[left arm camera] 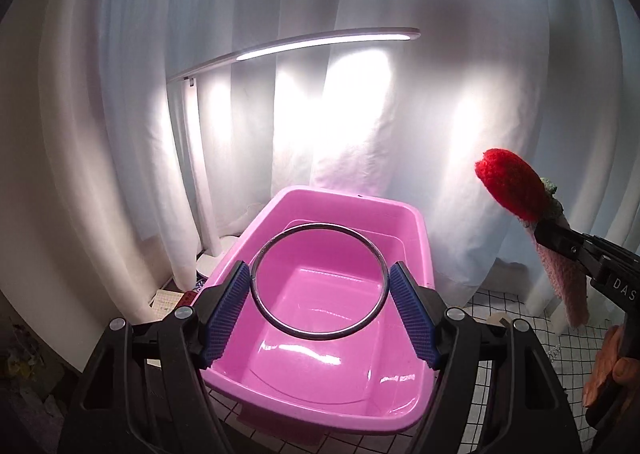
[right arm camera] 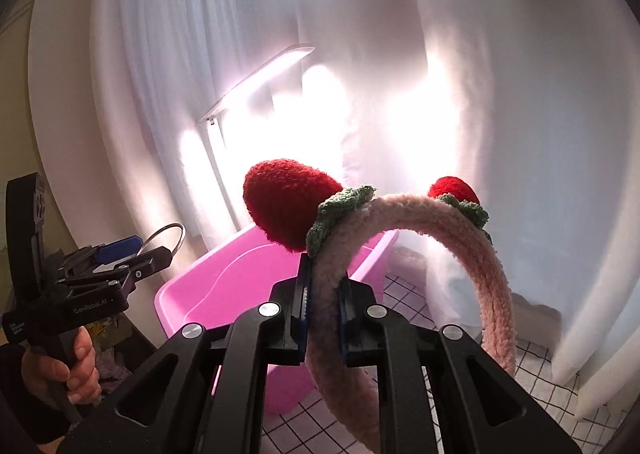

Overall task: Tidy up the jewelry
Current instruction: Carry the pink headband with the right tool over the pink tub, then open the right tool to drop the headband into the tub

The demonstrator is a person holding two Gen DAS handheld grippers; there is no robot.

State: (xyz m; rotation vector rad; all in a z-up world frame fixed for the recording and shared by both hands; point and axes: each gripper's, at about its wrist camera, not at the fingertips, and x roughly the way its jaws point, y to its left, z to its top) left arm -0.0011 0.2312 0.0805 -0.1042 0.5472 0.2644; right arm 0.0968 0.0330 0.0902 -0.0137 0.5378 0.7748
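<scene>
My left gripper (left arm camera: 320, 286) is shut on a thin dark metal bangle (left arm camera: 320, 335), held flat between its blue pads above the pink plastic bin (left arm camera: 412, 213). My right gripper (right arm camera: 323, 310) is shut on a fluffy pink headband (right arm camera: 480, 270) with two red knitted strawberries (right arm camera: 288, 201), held up to the right of the bin (right arm camera: 224, 274). The left gripper and bangle (right arm camera: 176, 234) show at the left of the right wrist view. The headband's strawberry (left arm camera: 510, 189) and the right gripper (left arm camera: 560, 244) show at the right of the left wrist view.
The bin stands on a white cloth with a black grid (right arm camera: 404, 290). A lit white desk lamp (left arm camera: 320, 43) stands behind the bin on the left. White curtains (left arm camera: 400, 133) hang close behind. Small clutter (left arm camera: 168, 300) lies left of the bin.
</scene>
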